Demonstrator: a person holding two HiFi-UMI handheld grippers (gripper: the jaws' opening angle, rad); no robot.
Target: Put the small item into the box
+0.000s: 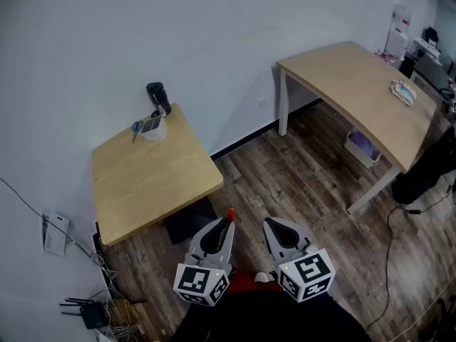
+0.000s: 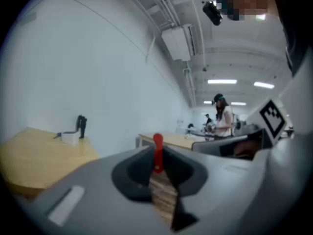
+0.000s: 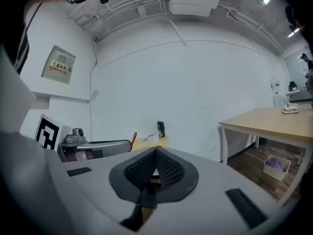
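I held the left gripper (image 1: 228,224) clamped on the small red item (image 1: 230,213) just off the small table's (image 1: 142,184) near right corner, the right gripper (image 1: 271,224) beside it with jaws together and nothing between them, while the white box (image 1: 154,128) sat at the table's far edge.

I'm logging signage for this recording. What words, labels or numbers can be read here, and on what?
Wall plaque: red characters, too blurred to read.
Paper on the far wall: print too small to read.
Nothing in these views can be quoted as legible text.
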